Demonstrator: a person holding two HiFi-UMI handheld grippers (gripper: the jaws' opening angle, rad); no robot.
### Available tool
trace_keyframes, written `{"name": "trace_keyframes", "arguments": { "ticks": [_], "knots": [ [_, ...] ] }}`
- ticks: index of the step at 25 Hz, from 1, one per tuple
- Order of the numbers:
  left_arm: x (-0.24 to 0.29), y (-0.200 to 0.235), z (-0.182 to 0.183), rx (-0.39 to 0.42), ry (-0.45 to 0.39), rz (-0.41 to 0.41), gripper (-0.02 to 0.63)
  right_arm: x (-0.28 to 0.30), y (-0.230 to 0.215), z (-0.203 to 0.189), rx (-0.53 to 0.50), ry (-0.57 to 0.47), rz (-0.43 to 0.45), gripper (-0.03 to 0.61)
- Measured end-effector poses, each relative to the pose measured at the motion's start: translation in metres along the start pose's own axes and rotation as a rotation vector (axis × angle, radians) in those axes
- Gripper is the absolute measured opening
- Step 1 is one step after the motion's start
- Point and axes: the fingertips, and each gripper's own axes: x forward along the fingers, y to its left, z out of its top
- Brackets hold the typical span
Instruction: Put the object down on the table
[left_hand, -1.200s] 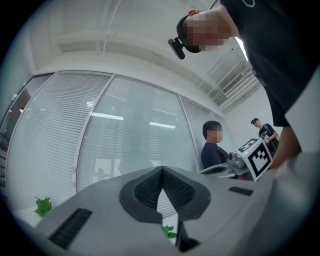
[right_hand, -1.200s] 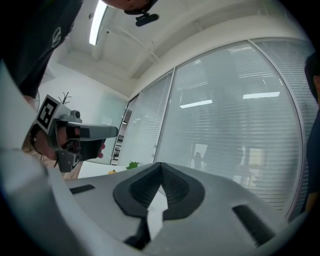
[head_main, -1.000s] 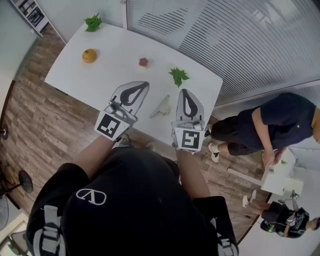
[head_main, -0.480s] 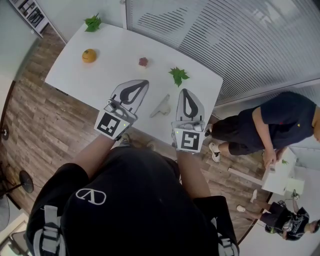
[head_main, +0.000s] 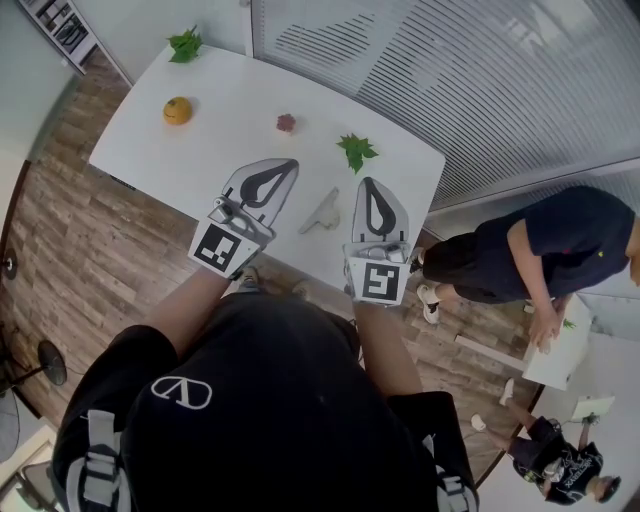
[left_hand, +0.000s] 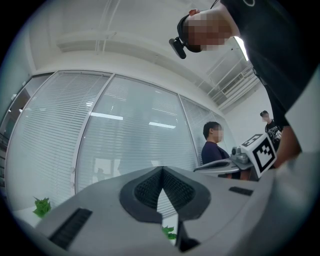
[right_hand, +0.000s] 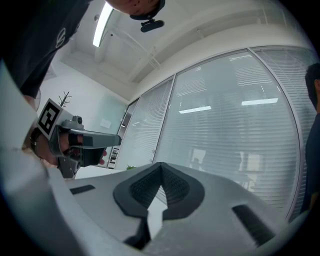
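A pale, whitish object lies on the white table, near its front edge and between my two grippers. My left gripper hovers to the left of it, shut, with nothing between its pads. To the right of the object my right gripper is also shut and empty, its pads pressed together. Neither gripper touches the object. Each gripper view looks up at the glass wall and shows the other gripper to the side.
On the table lie an orange fruit, a small red thing, a green leaf and another leaf at the far corner. A blinds-covered glass wall runs behind. A seated person is on the right.
Both grippers stay almost where they were, shut; the right one has shifted very slightly. The pale object has not moved. A person at the lower right has moved.
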Motion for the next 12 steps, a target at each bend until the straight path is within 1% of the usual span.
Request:
{"name": "trace_keyframes", "arguments": {
  "ticks": [12],
  "knots": [
    [0.0016,0.0017,-0.0016,-0.006,0.001,-0.003,0.005,0.0015,-0.0013,-0.0001,0.013,-0.003,-0.006,0.003]
  ]
}}
